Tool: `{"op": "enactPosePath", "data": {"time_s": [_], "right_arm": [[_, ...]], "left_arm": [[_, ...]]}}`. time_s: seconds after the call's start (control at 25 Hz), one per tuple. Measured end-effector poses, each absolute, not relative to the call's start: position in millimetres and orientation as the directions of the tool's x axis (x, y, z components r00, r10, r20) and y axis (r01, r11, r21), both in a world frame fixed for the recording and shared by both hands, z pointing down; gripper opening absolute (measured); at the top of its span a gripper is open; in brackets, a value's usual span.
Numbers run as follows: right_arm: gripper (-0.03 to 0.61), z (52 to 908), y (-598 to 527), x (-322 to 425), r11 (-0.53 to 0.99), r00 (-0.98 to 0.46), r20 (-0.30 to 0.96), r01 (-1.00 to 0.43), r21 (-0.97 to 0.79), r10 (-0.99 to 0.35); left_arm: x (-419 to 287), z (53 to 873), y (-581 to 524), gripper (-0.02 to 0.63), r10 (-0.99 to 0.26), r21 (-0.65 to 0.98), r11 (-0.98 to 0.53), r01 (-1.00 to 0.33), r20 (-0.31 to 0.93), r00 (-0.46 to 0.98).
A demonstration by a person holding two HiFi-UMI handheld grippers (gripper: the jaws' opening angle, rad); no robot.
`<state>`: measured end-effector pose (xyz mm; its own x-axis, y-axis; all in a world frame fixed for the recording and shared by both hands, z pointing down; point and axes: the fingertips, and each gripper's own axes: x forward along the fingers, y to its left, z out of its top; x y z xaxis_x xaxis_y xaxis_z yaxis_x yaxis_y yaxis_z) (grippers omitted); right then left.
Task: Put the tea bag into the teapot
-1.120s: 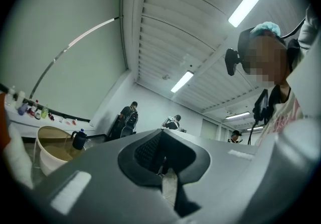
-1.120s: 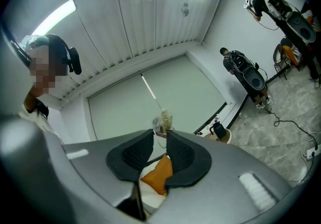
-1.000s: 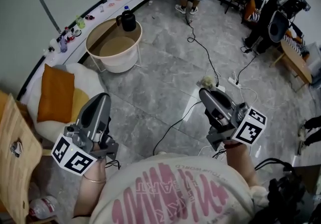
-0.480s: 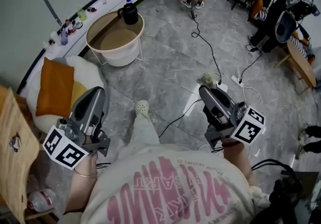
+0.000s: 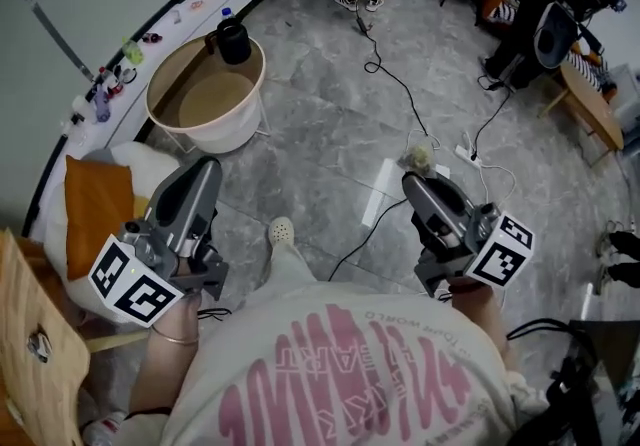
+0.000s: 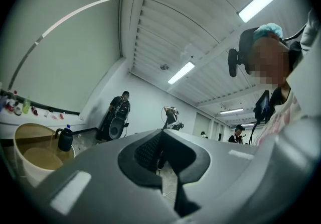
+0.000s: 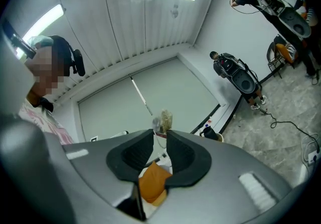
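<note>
The small, pale, crumpled tea bag (image 5: 418, 156) sticks out past the tips of the right gripper (image 5: 412, 179), well above the grey marbled floor (image 5: 320, 134). In the right gripper view the tea bag (image 7: 163, 119) stands just above the grey claw of the right gripper (image 7: 160, 132), whose two black pads are drawn close and clamped on its lower end, with only a narrow slit between them. The black, squat teapot (image 5: 232, 39) with a handle stands at the far edge of a round cream side table (image 5: 225, 134) with a wooden top, well apart from the tea bag and up and to the left in the head view. The left gripper view shows the teapot (image 6: 65, 139) on the same edge of that table (image 6: 22, 127). The left gripper (image 5: 208, 166) is held low on the other side of the person's body. Its claw (image 6: 159, 135) is together at the tips, with nothing between the pads. Beside it lies an orange square cushion (image 5: 95, 204) on a white rounded seat (image 5: 140, 159). Black cables (image 5: 400, 84) run across the floor to a white power strip (image 5: 470, 156) near the right gripper. The person's white shoe (image 5: 282, 231) shows between the two grippers, above a pale shirt with pink lettering (image 5: 340, 364).
</note>
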<state>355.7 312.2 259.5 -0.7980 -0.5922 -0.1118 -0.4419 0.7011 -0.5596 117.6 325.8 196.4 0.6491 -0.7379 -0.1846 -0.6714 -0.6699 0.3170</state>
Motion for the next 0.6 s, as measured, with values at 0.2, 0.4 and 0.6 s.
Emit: {"op": "enactPosePath", "data": {"time_s": [0.2,0.4,0.6], "right_arm": [[0.087,265,235,316,0.658,-0.78,-0.111,-0.432,-0.616,-0.616],[0.086,255,155,278,0.632,-0.77,-0.142,-0.385,-0.672,-0.622],[0.087,248,85,247,0.644,-0.772,-0.145,-0.394,-0.655,-0.619]], "left_arm": [[79,194,245,0.014,-0.724,0.325,-0.683,-0.654,-0.184,0.665],[36,188,163,0.013,-0.721,0.333,-0.686,-0.647,-0.187,0.668],[4,182,98,0.012,-0.72,0.317,-0.689,-0.652,-0.199,0.665]]}}
